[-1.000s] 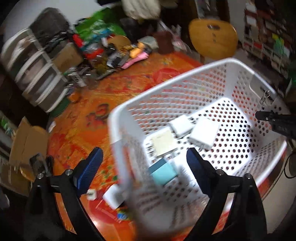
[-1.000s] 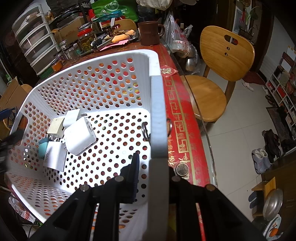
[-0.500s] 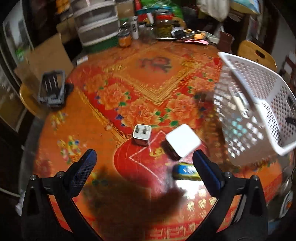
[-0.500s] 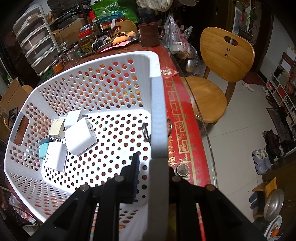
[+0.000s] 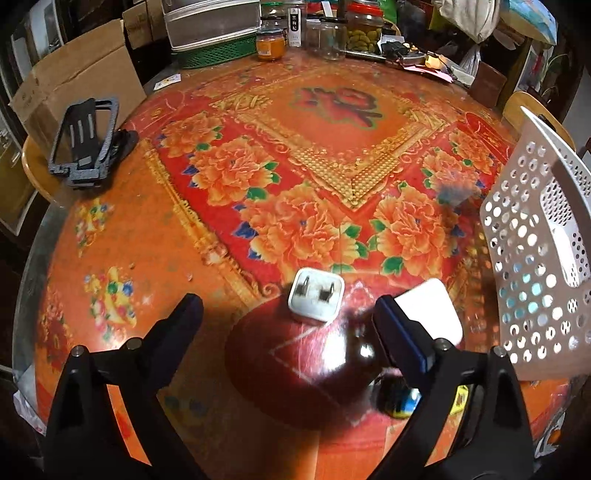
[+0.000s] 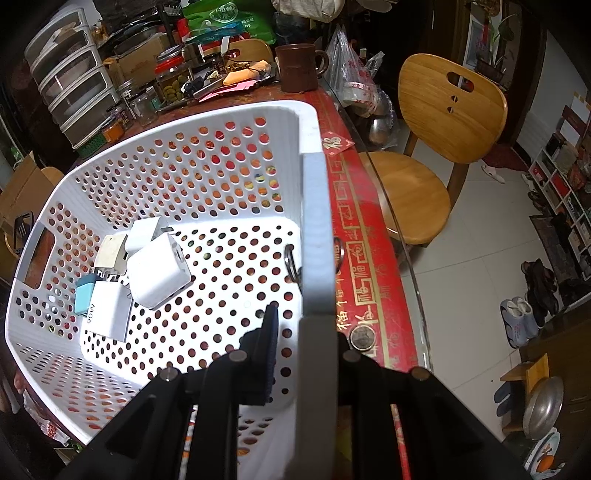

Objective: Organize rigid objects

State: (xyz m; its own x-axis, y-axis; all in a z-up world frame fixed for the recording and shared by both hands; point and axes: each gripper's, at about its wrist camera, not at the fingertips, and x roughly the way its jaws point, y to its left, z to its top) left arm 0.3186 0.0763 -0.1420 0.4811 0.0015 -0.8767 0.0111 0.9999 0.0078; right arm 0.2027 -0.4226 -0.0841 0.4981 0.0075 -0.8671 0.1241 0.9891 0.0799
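Note:
A small white plug charger [image 5: 316, 295] lies prongs-up on the red flowered tablecloth [image 5: 295, 166]. My left gripper [image 5: 286, 308] hangs over it with its jaws closing; the charger sits between the fingertips, untouched. A bigger white charger [image 5: 434, 306] lies just behind the right finger [image 5: 400, 339], and a small blue-and-yellow object [image 5: 400, 400] shows under it. The white perforated basket [image 5: 535, 258] stands at the right. My right gripper [image 6: 306, 325] is shut on the basket's rim [image 6: 314, 221]. Several chargers [image 6: 159, 273], white and one pale blue, lie inside the basket.
A black phone stand [image 5: 85, 144] sits at the table's left edge by a cardboard box [image 5: 77, 81]. Jars [image 5: 358, 29] and a drawer unit [image 5: 210, 22] line the far side. A brown mug [image 6: 297, 68], a wooden chair [image 6: 443, 122] and a coin [image 6: 362, 338] lie beyond the basket.
My left gripper swung from above the basket out to the left and down over the table, ending low over the small white charger. The right gripper and basket stayed put.

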